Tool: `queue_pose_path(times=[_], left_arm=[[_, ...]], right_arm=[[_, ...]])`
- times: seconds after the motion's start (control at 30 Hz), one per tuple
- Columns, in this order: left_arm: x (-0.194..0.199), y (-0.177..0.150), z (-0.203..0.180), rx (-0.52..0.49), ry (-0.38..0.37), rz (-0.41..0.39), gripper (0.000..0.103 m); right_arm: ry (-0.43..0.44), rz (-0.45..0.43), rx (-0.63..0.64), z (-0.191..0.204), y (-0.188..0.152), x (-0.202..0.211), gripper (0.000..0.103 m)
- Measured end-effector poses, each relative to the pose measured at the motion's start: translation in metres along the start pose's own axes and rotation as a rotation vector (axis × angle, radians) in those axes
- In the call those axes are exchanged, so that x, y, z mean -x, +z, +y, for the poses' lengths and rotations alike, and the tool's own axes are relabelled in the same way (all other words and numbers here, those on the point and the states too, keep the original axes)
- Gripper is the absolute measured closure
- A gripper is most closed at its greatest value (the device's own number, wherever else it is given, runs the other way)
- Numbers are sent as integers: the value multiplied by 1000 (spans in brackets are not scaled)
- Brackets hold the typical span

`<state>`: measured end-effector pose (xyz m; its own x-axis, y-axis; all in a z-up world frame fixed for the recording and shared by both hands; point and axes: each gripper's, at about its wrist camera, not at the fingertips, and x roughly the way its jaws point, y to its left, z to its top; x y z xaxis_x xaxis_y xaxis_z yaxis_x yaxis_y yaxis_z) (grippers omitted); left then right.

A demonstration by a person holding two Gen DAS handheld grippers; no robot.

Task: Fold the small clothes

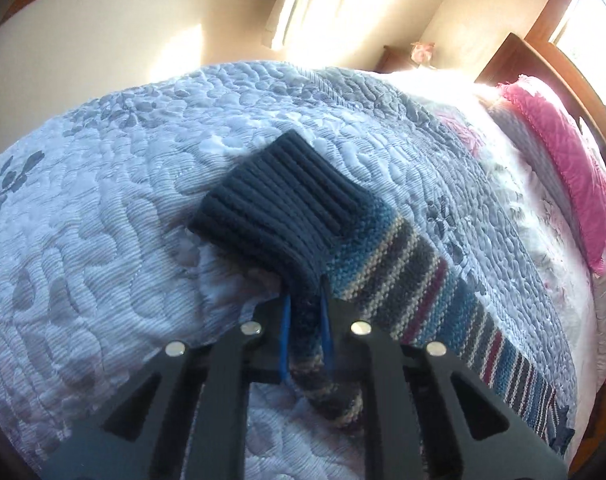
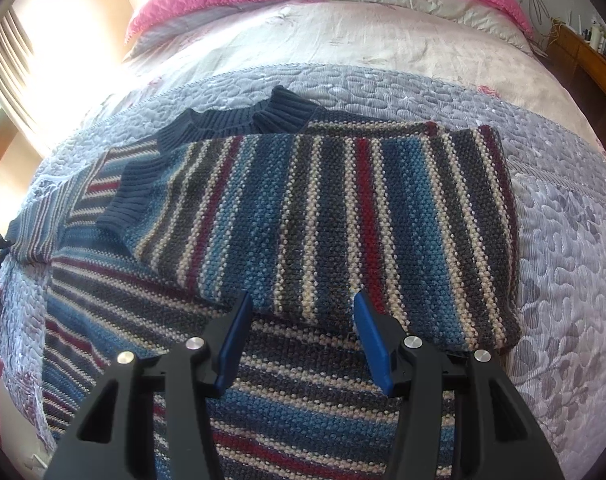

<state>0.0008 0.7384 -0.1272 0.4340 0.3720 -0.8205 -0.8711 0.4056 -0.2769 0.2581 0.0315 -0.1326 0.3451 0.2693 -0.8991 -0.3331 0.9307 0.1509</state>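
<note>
Your left gripper (image 1: 305, 316) was pinched shut on the striped sweater's sleeve (image 1: 383, 264), lifted off the quilt (image 1: 103, 200); your right gripper (image 2: 299, 344) hovered with jaws apart over the sweater's body (image 2: 323, 208). Mid-fold, I'd judge: that sleeve next needed carrying across the body.

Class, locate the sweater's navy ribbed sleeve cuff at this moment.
In the left wrist view, the navy cuff lies mid-frame on the blue quilt, just beyond the left gripper, which pinches the striped sleeve below it.

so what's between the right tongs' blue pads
Nothing is gripped: in the right wrist view the right tongs stand open, with only the striped sweater lying flat on the quilt behind the gap.
</note>
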Motion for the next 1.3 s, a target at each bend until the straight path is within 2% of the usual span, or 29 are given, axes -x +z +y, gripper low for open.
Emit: queue_pose_path(times=[0.1,0.2,0.4,0.5,0.77,0.9,0.93,0.97,1.0,1.03,1.1,1.2,1.3], left_arm=[[29,-16,-34,-90,-56,-64,92],[55,-41,-82,-227,-107,-104,92],[87,-109,-170,-448,-227,-102,92],[94,-146,-204,-521,-287,-76,92],[110,-232,-286,-628,-451,11,92],[112,-281,-324,-735,-486,57,91],[107,-292,-332,-769,-480,80,90],[100,-305,-339,-804,-470,109,85],[92,-316,-345,-839,-460,145,76],[84,-326,-347,-874,-452,179,74],[82,-337,-346,-925,-439,169,71],[102,-330,-333,-936,-516,167,60],[114,-300,-315,-881,-546,155,56]], right_arm=[[-13,-3,12,-2,-4,2,50],[-15,-5,14,-4,-8,3,50],[-48,-6,15,-15,-15,6,48],[-55,-2,11,-23,-18,5,48],[-53,-11,5,-33,-22,4,48],[-54,-15,5,-35,-24,5,48],[-54,-15,3,-36,-24,5,48],[-54,-14,1,-38,-25,4,48],[-52,-12,-1,-39,-25,4,48],[-50,-9,-4,-40,-25,3,48],[-49,-6,-3,-40,-26,2,48],[-57,-8,18,-37,-26,3,47],[-34,-14,32,-27,-21,6,47]])
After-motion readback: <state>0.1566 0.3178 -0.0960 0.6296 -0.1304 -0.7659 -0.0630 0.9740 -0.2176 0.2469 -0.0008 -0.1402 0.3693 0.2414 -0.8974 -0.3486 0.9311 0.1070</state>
